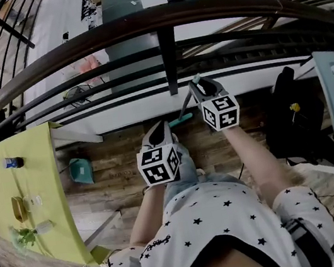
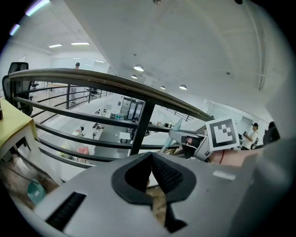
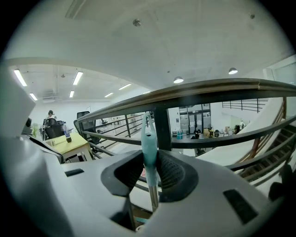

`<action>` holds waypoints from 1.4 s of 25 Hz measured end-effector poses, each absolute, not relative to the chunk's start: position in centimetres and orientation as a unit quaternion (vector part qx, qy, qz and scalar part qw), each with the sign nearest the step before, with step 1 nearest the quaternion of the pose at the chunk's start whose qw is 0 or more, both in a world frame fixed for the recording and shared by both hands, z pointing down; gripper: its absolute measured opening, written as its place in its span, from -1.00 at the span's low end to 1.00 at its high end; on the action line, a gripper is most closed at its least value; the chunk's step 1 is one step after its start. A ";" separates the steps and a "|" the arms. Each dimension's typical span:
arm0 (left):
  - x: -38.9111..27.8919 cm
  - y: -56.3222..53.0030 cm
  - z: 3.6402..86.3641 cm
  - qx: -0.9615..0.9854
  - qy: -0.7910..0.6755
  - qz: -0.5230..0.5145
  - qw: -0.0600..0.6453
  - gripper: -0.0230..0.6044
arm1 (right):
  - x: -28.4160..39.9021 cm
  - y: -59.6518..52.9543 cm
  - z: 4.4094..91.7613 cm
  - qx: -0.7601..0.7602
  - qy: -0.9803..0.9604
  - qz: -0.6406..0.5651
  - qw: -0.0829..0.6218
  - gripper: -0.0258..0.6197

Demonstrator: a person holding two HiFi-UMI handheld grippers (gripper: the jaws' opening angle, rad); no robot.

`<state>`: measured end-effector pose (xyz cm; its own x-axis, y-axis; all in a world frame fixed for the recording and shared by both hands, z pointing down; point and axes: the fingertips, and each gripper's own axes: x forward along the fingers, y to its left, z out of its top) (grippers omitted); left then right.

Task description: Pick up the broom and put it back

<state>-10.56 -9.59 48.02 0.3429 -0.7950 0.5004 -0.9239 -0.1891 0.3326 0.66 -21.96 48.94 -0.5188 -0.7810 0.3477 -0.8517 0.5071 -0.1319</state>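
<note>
Your right tool was clamped on the teal plastic grip of the thin metal broom, by the dark railing; it seemed light, stiff, best held there. Your left tool was closed, empty

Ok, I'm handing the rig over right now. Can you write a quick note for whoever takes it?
Right gripper: shut on the broom, pads on the teal top end of its handle, which stands about upright in front of the railing.
Left gripper: jaws together, empty, beside the right one.
Done: the broom is gripped; its head is out of view.
Left: put it back. Its place is not clear from these views. A teal dustpan lies on the floor by the yellow table.
</note>
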 end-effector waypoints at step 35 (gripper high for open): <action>-6.8 -1.9 44.7 0.775 -0.571 0.097 0.251 -0.89 | 5.5 -9.2 42.2 0.481 -0.864 0.129 0.077 -0.66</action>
